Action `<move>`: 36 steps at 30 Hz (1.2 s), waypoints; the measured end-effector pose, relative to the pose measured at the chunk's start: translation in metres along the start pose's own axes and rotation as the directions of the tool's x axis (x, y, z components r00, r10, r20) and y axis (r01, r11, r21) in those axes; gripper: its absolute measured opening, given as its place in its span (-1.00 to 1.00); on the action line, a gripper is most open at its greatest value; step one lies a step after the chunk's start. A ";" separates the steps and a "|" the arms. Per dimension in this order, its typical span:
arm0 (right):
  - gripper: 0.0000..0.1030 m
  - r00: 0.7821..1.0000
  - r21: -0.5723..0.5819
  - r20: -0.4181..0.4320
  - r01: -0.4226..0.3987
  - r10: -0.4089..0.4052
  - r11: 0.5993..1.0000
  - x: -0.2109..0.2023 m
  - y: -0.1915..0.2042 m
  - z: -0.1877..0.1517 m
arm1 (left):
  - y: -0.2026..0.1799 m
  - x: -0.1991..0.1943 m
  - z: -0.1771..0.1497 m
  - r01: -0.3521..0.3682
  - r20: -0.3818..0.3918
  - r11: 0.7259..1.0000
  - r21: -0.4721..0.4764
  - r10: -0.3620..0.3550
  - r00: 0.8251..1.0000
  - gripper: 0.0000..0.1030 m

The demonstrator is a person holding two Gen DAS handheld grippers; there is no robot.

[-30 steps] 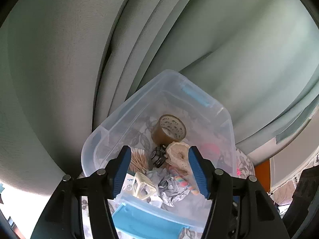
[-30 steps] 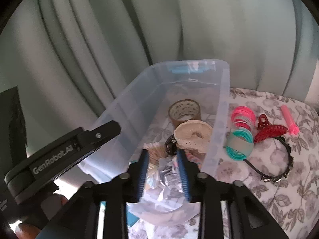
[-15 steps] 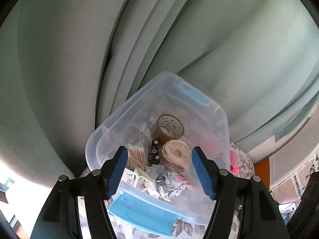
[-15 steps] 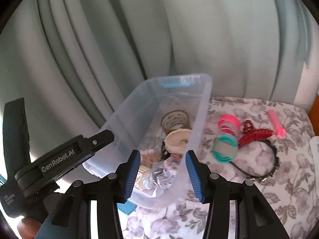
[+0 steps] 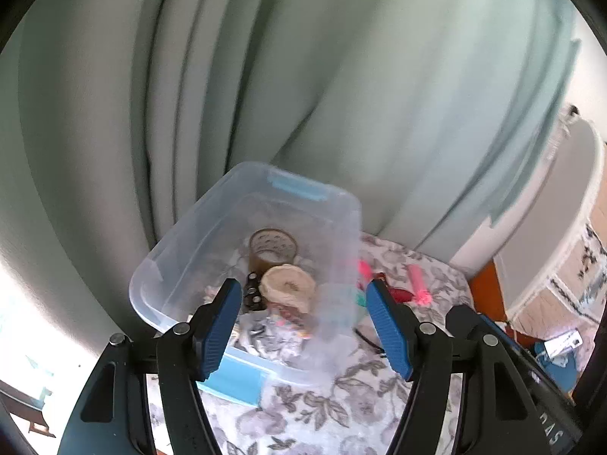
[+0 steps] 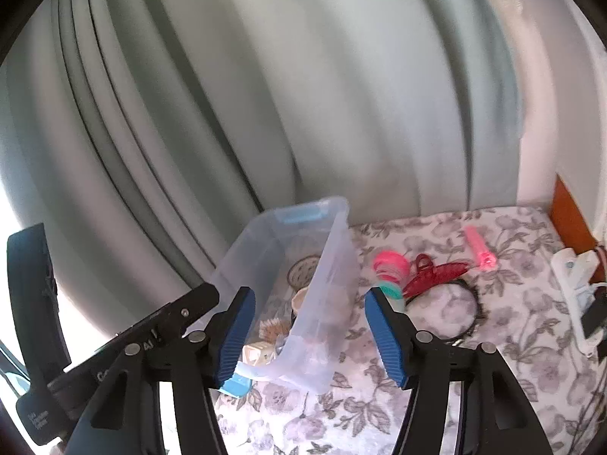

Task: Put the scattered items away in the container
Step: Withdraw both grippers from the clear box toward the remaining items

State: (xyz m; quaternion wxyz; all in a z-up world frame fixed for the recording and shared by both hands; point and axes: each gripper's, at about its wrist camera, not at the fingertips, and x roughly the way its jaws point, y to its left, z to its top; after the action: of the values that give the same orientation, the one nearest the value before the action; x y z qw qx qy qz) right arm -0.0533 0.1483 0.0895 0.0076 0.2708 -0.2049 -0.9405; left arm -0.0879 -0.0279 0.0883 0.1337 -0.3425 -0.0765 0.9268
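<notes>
Both the left gripper (image 5: 303,326) and right gripper (image 6: 309,335), jaws just opened and empty, hover over the clear plastic storage box (image 6: 334,265), while the light, stiff, springy red plastic claw hair clip (image 6: 436,271) beside it on the floral-clothed desk (image 6: 512,322) seems best pinched across its spine.

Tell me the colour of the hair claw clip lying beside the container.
Dark red hair claw clip; clearest in the right wrist view.

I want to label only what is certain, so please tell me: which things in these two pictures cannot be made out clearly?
- Left wrist view: the coils and red clip outside the clear bin show only as slivers past its wall and the tool's finger.
- Right wrist view: the bin's near wall hides most of its contents; the tape roll is half visible.
- Both views: motion blur.
</notes>
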 end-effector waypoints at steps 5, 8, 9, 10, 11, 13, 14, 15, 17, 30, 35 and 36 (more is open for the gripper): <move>0.27 0.999 0.022 0.046 -0.016 0.015 1.000 -0.031 -0.012 0.002 | -0.029 -0.020 -0.004 0.008 0.028 0.998 0.069 -0.010 1.000 0.35; 0.27 0.997 0.030 0.072 -0.023 0.021 0.999 -0.047 -0.018 0.002 | -0.044 -0.031 -0.006 0.003 0.039 0.994 0.105 -0.007 0.999 0.35; 0.27 0.996 0.034 0.081 -0.025 0.022 0.999 -0.052 -0.020 0.002 | -0.049 -0.035 -0.007 0.004 0.044 0.993 0.117 -0.009 0.999 0.35; 0.27 0.996 0.038 0.092 -0.026 0.022 0.999 -0.058 -0.022 0.001 | -0.053 -0.039 -0.007 0.007 0.048 0.992 0.127 -0.013 0.999 0.35; 0.27 0.995 0.041 0.101 -0.024 0.020 0.999 -0.063 -0.025 0.001 | -0.057 -0.043 -0.008 0.011 0.050 0.990 0.138 -0.018 0.999 0.35; 0.28 0.993 0.048 0.116 -0.015 0.009 0.999 -0.072 -0.031 -0.001 | -0.067 -0.049 -0.011 0.017 0.055 0.987 0.161 -0.026 0.998 0.35; 0.30 0.992 0.053 0.126 -0.009 0.002 0.999 -0.077 -0.034 -0.002 | -0.072 -0.053 -0.013 0.020 0.057 0.985 0.173 -0.030 0.998 0.35; 0.31 0.991 0.058 0.132 -0.004 -0.004 0.998 -0.081 -0.037 -0.002 | -0.076 -0.055 -0.014 0.022 0.058 0.983 0.181 -0.033 0.998 0.35; 0.31 0.989 0.069 0.144 0.005 -0.015 0.998 -0.089 -0.043 -0.003 | -0.084 -0.060 -0.016 0.030 0.061 0.980 0.196 -0.043 0.997 0.35; 0.44 0.972 0.159 0.232 -0.055 0.017 0.986 -0.129 -0.084 -0.010 | -0.133 -0.074 -0.034 0.083 0.055 0.957 0.277 -0.102 0.993 0.35; 0.64 0.963 0.140 0.268 -0.033 -0.006 0.990 -0.138 -0.087 -0.009 | -0.146 -0.074 -0.041 0.099 0.060 0.948 0.302 -0.123 0.991 0.35; 0.77 0.963 0.144 0.269 -0.029 -0.011 0.989 -0.138 -0.089 -0.009 | -0.147 -0.073 -0.042 0.106 0.056 0.946 0.307 -0.129 0.990 0.35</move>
State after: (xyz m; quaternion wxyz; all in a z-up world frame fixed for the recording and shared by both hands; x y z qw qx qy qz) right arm 0.0775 0.2432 0.1176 -0.0357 0.1395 -0.2737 -0.9510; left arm 0.0218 0.0922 0.1358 0.2366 -0.2777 0.0412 0.9302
